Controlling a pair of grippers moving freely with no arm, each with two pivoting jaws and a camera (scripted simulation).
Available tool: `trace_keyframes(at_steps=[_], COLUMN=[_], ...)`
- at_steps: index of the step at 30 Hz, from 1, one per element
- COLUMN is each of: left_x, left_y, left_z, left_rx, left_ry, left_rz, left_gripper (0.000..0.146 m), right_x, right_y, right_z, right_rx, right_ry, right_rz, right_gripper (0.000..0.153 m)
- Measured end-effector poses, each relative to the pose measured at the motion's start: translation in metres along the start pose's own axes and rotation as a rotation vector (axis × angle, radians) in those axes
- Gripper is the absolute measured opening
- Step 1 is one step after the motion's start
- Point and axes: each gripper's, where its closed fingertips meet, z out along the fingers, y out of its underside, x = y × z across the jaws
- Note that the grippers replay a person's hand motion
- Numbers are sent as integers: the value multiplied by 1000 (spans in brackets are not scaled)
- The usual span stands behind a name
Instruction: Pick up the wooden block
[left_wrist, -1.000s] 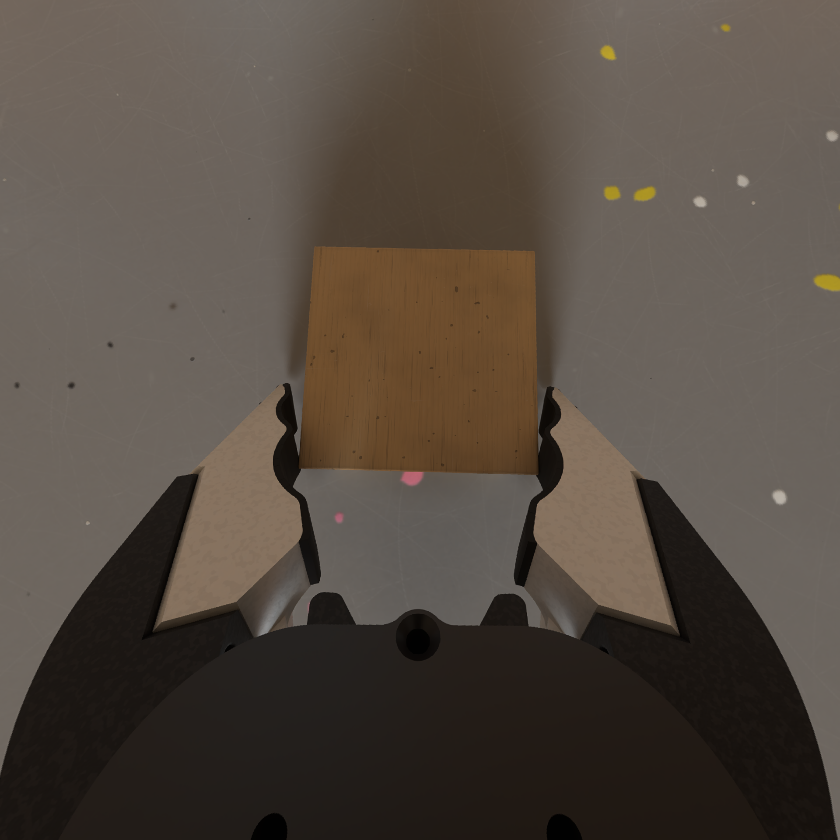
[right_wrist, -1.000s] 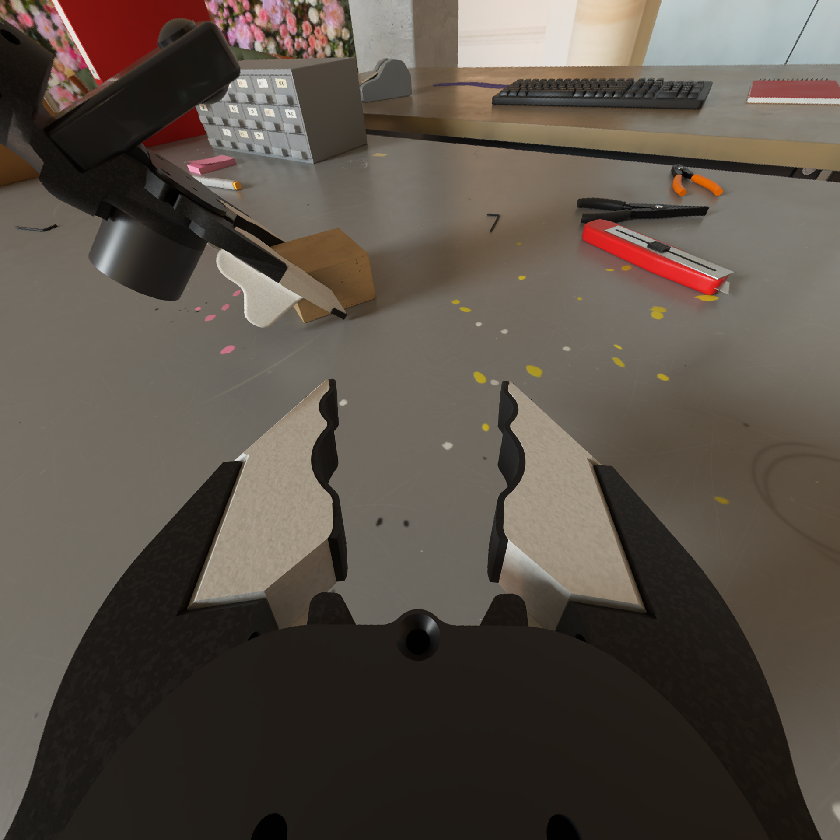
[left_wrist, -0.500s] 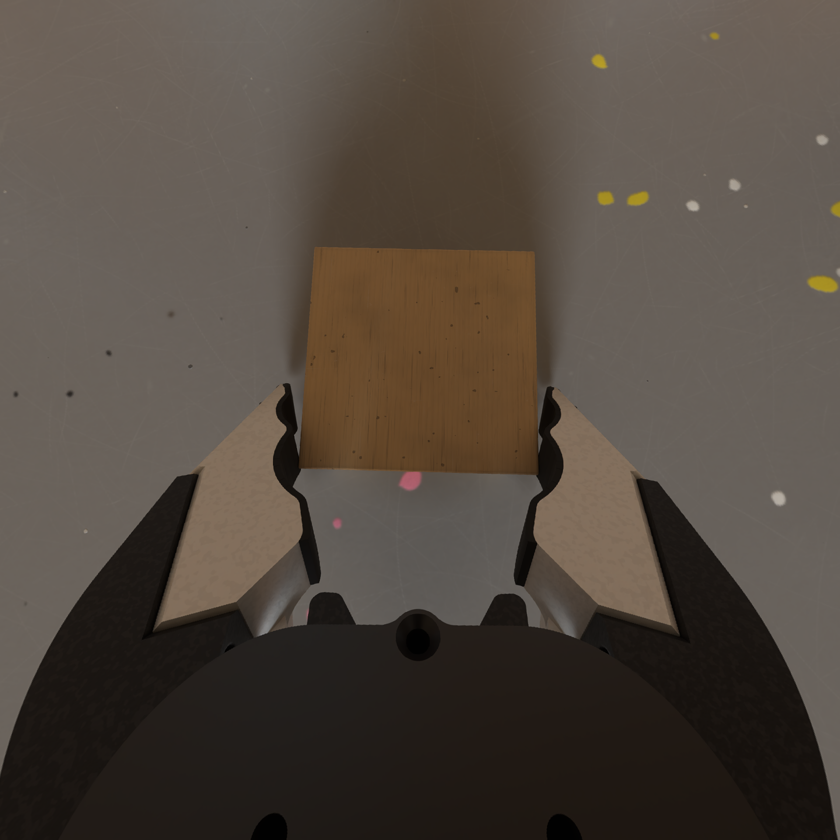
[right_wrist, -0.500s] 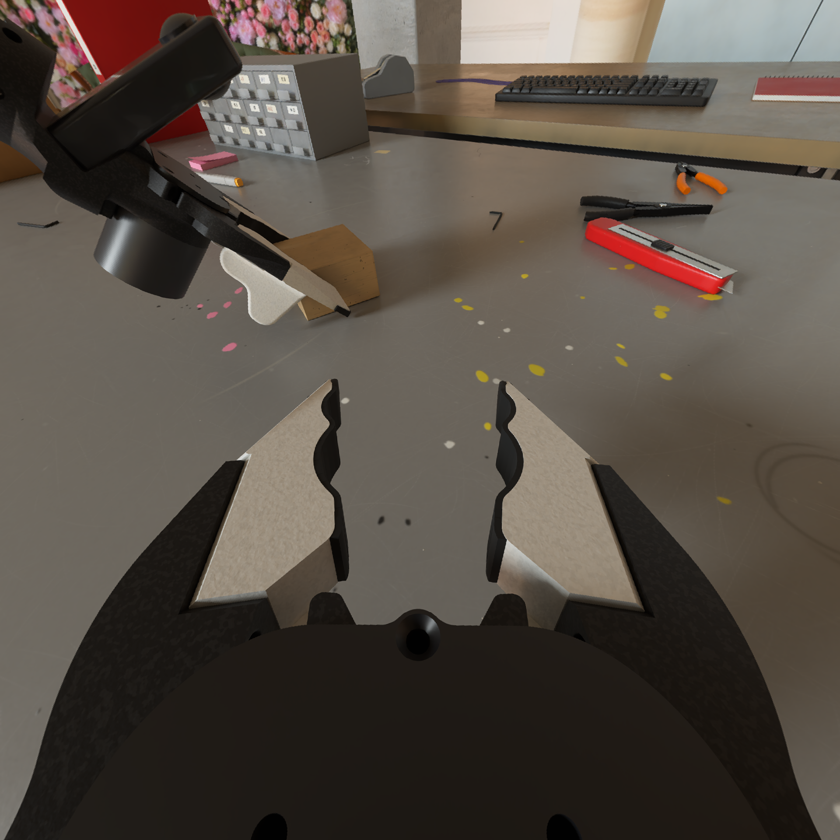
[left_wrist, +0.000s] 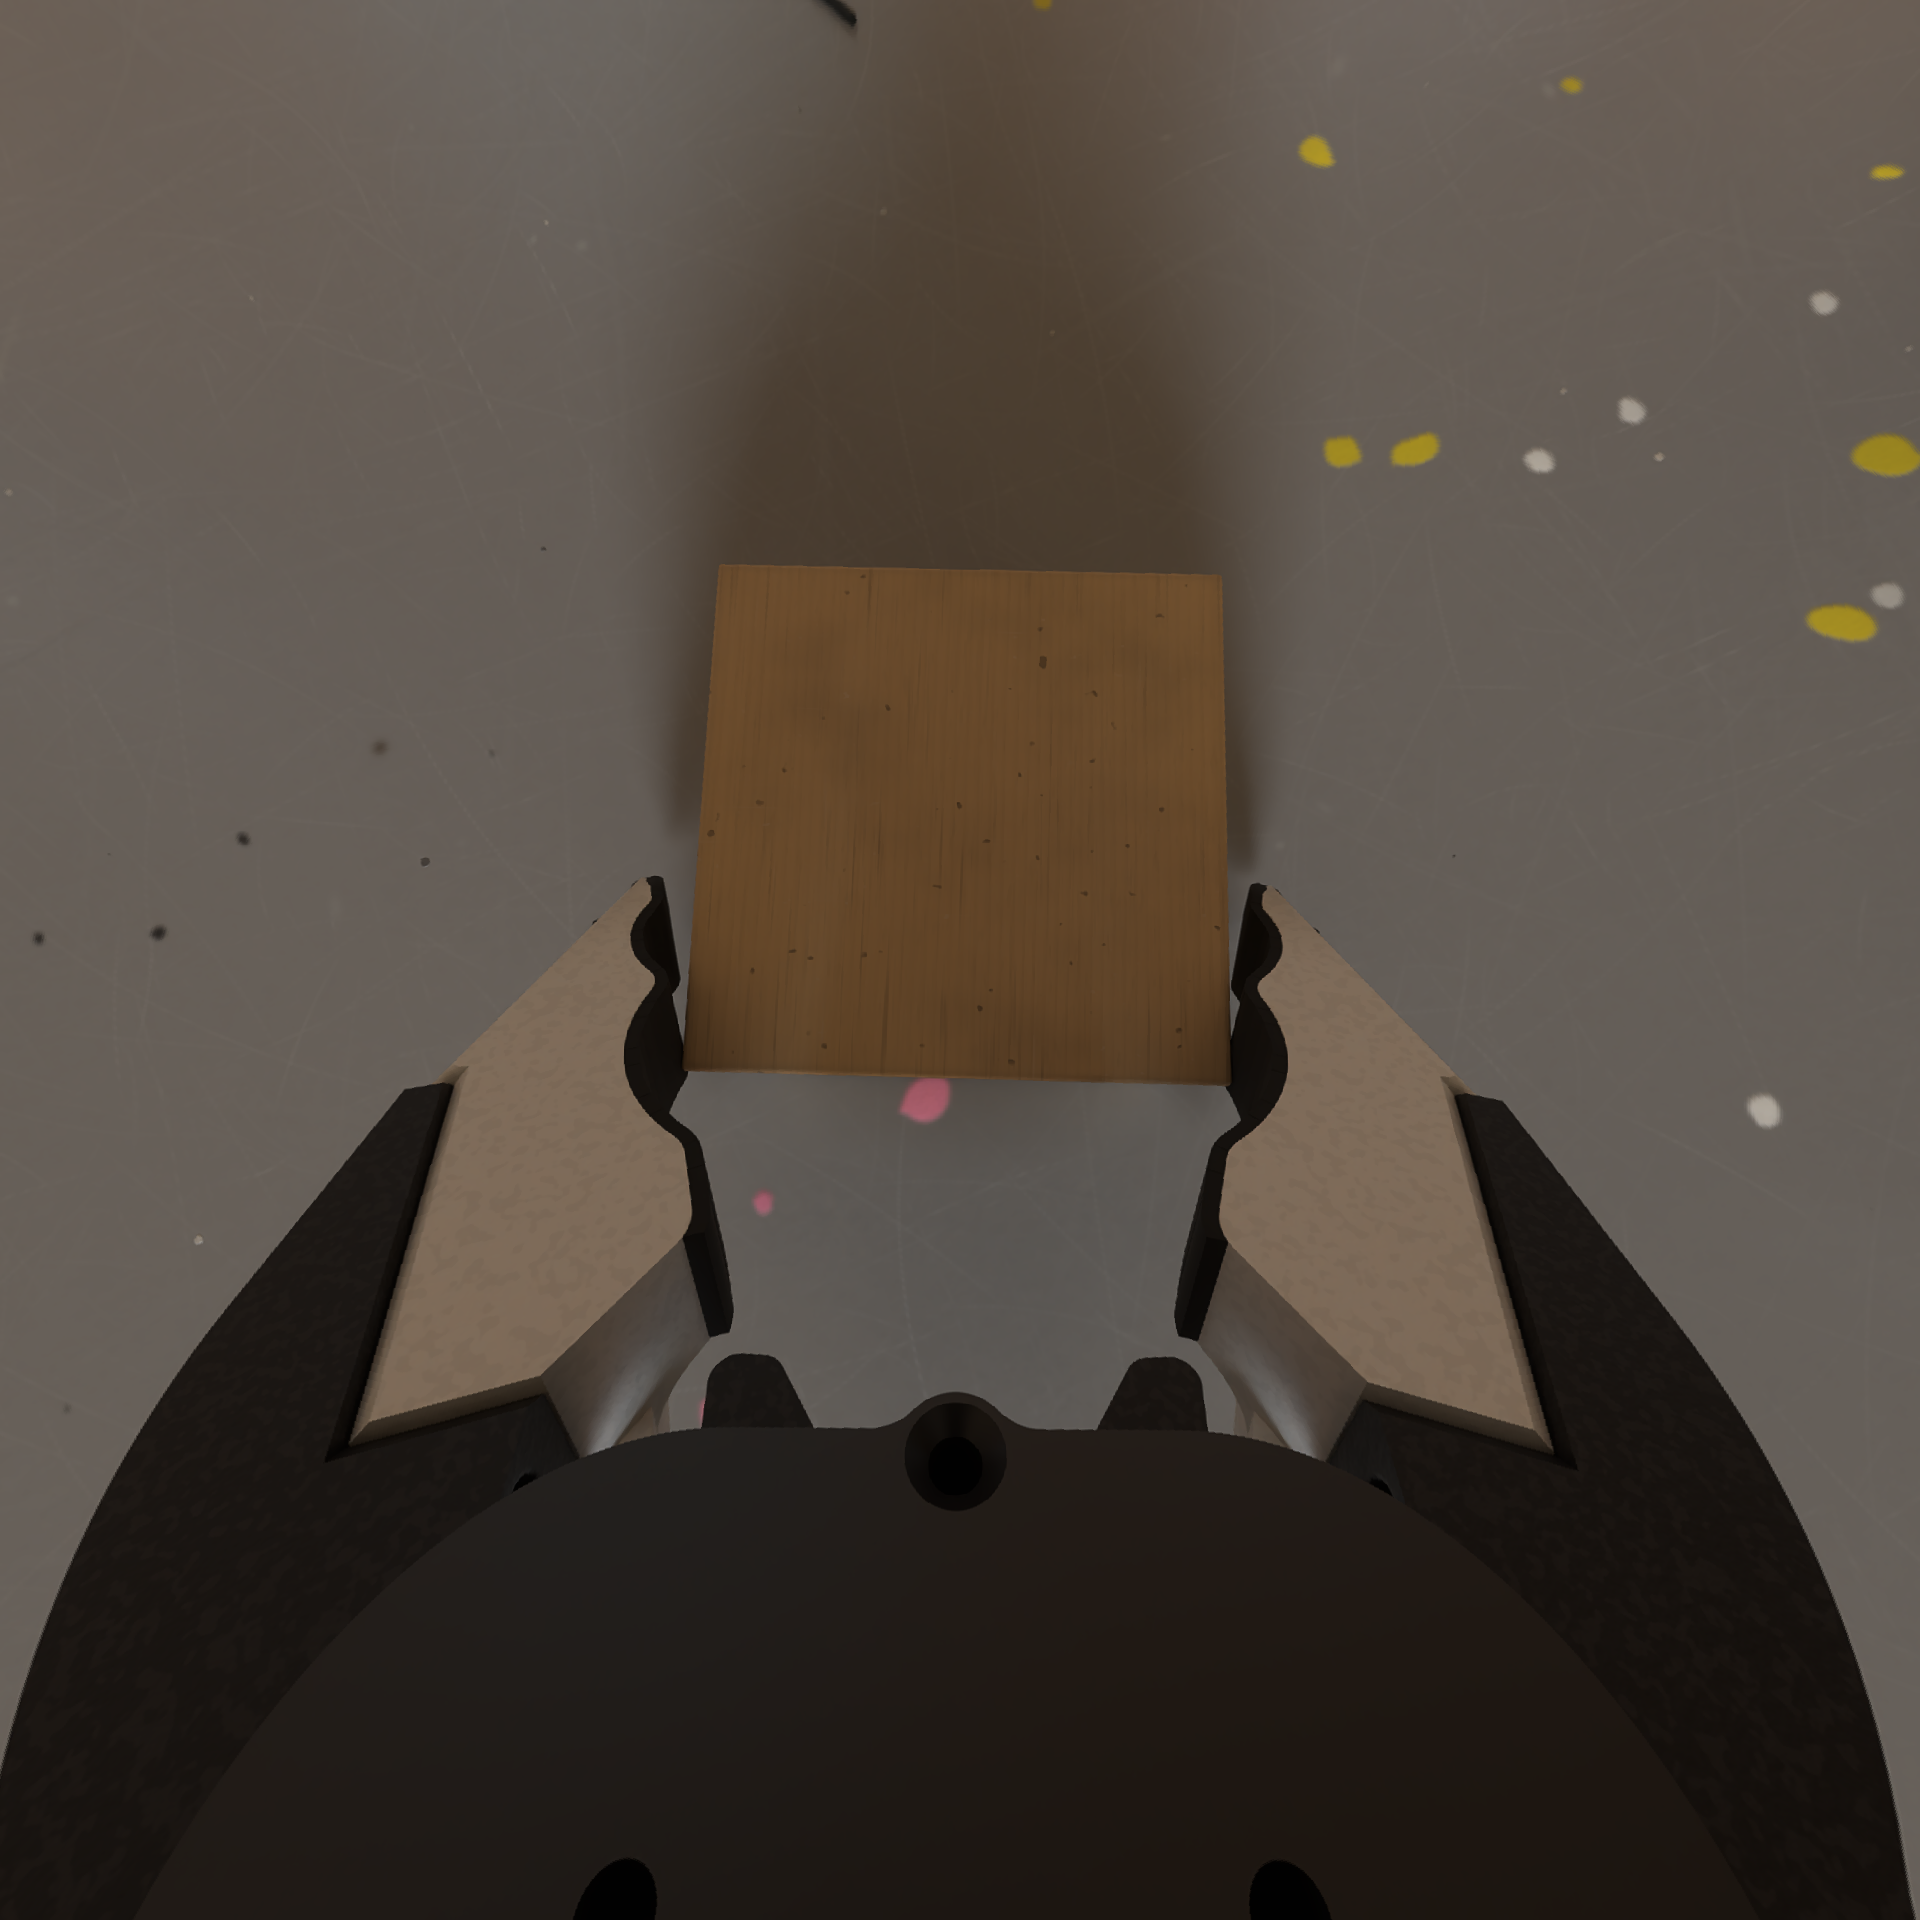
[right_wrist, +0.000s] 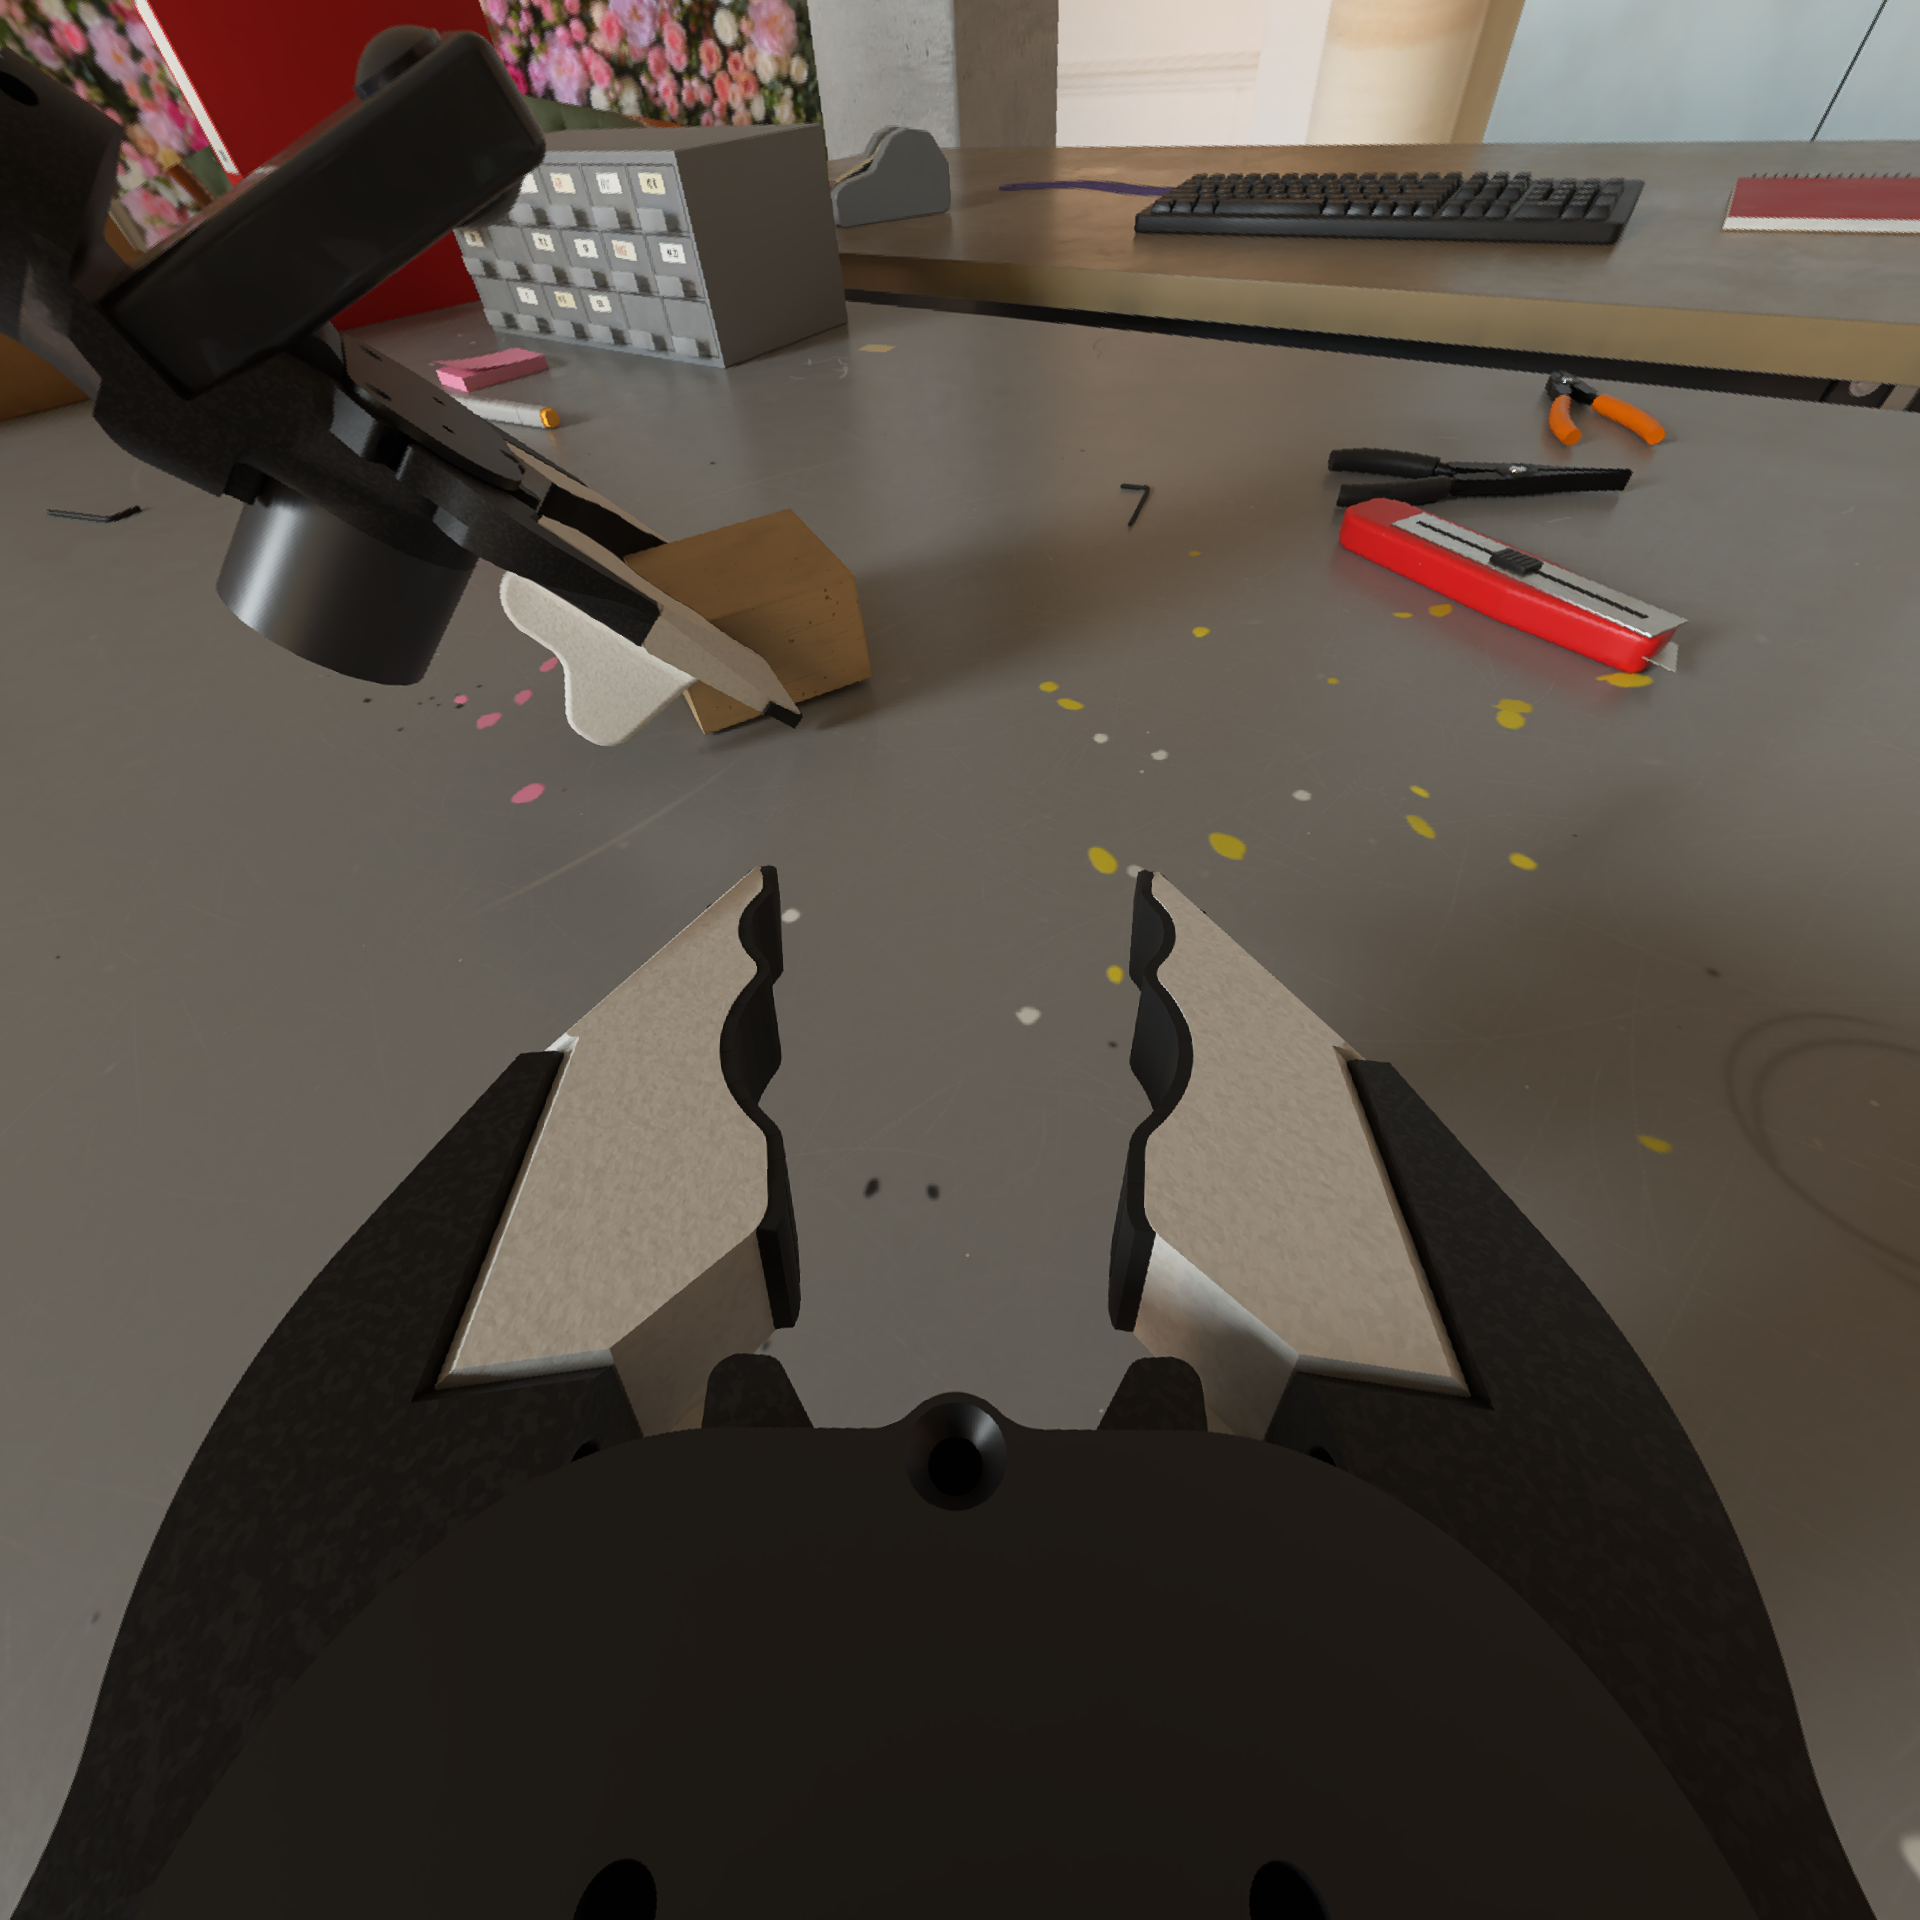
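The wooden block (left_wrist: 956, 821) is a brown square-topped block, gripped on its two sides near its near edge by my left gripper (left_wrist: 956, 894). In the right wrist view the block (right_wrist: 769, 582) sits at upper left, slightly tilted at the grey table (right_wrist: 1039, 644), with the left gripper (right_wrist: 717, 665) angled down on it from the left. I cannot tell from that view whether it clears the table. My right gripper (right_wrist: 956, 883) is open and empty, low over the table, well in front of the block.
A red utility knife (right_wrist: 1507, 587), black pliers (right_wrist: 1475, 478) and orange-handled cutters (right_wrist: 1605, 416) lie at the right. A grey drawer box (right_wrist: 665, 239), pink pad (right_wrist: 488, 369) and marker (right_wrist: 509, 412) are behind the block. A keyboard (right_wrist: 1382, 203) is on the far desk.
In the left wrist view the paint spots drift toward the middle while the block stays fixed between the fingers, so the gripper and block have risen a little. The right gripper has hardly moved.
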Motion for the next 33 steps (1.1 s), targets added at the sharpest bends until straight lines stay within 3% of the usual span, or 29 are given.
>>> trace_keyframes(at_steps=[10,20,25,33], left_x=[1,19,25,26], left_y=[-3,15,36,53], left_z=[-20,-101,-123,-131], left_rx=[88,246,243,236], left_ry=[3,56,91,115], left_rz=[48,250,232,217], left_gripper=[108,108,108,108], right_x=[-1,-13,-21,-34], right_y=[-1,-1,1,-3], right_z=[0,4,7,14], right_rx=[0,-5,-18,-25], right_ry=[-1,-21,-28,-36], right_rz=[-4,-29,-44,-84], right_gripper=[67,67,67,67])
